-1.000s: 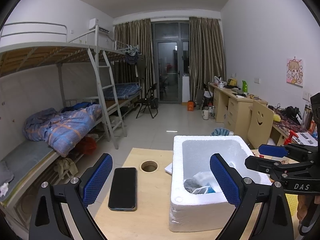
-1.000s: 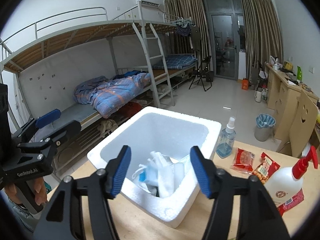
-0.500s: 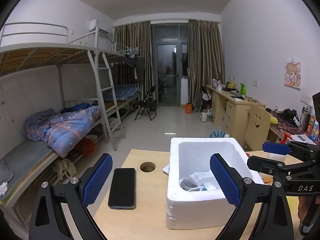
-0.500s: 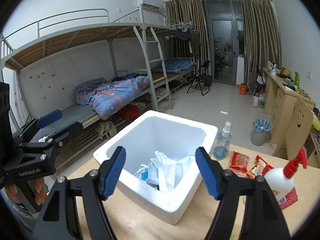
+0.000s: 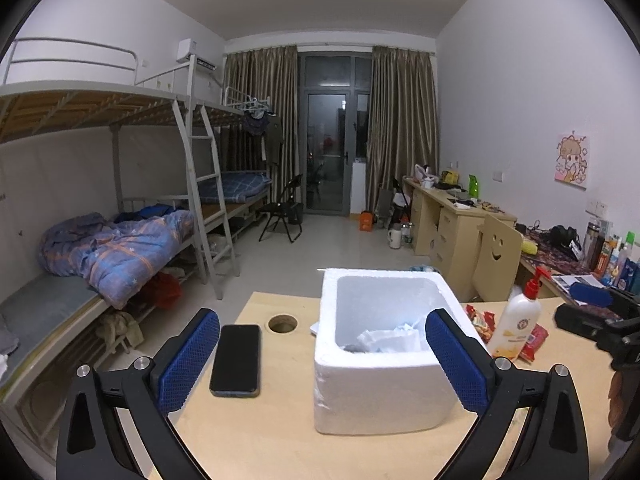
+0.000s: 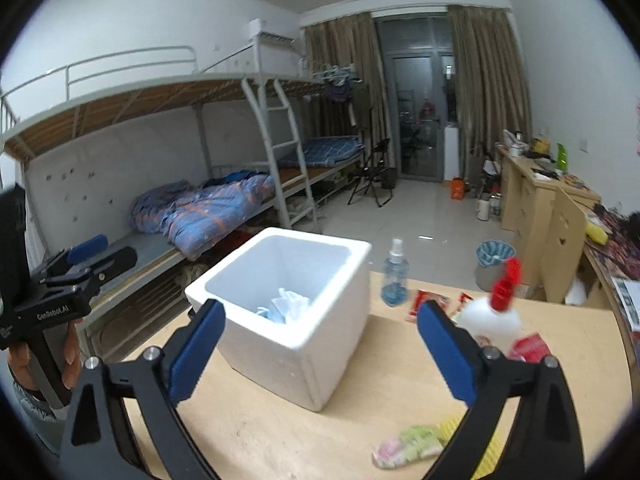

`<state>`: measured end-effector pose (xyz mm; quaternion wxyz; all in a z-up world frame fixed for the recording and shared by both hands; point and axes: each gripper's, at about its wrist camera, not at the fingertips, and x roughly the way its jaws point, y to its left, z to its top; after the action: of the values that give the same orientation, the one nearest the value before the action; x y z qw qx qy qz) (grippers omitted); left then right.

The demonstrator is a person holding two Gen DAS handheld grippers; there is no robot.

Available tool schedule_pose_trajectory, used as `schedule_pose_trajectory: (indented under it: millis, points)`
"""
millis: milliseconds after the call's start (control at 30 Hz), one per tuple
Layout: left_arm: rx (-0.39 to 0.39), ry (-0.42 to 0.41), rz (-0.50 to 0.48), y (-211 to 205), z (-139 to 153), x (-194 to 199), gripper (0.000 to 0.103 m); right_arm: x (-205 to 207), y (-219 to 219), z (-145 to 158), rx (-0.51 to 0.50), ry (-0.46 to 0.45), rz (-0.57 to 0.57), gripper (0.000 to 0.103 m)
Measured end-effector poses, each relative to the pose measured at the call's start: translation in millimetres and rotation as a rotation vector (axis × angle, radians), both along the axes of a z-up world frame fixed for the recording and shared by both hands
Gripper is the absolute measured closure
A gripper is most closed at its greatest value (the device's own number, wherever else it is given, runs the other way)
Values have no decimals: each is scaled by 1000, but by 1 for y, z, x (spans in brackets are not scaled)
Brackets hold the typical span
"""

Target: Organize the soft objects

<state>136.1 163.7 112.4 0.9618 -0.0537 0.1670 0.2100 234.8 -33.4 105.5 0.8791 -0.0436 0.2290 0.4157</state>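
A white foam box [image 5: 384, 392] [image 6: 288, 344] stands on the wooden table [image 5: 248, 440] with crumpled white and blue soft items [image 5: 384, 338] [image 6: 286, 308] inside. My left gripper [image 5: 320, 364] is open in front of the box with nothing between its fingers. My right gripper [image 6: 320, 352], its jaws still opening, stands wide and empty in front of the box. A pale green and pink cloth [image 6: 412, 444] and something yellow [image 6: 450, 428] lie on the table near the right finger.
A black phone [image 5: 236, 360] lies left of the box beside a round hole [image 5: 283, 323]. Right of the box are a white pump bottle with red top [image 5: 516, 320] [image 6: 492, 316], red snack packets [image 5: 480, 320] and a blue spray bottle [image 6: 395, 280]. A hand [image 6: 44, 360] holds the left gripper's handle.
Both grippers have drawn back from the box, which now looks smaller. The right gripper's jaws have spread wider, and the green cloth has come into its view.
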Motion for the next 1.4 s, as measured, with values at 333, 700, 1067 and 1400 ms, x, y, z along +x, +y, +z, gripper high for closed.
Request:
schedule_pose_trajectory:
  millis: [333,700,1067,1400]
  points:
    - [1,-12,-47,-35,-2,-21,0,-21,-48,-6,18,-3,-83,0]
    - [21,-33,-142,-86,-4,-35,0,-54,-84,-12,24,-65,-147,0]
    - [-19,-60,-231,-115,-30,-40,0,-73,-108,-44,2,-113,-287,0]
    - [-84,-48,-307,-134,-74,-37,0,-83,-127,-77,-31,-93,-360,0]
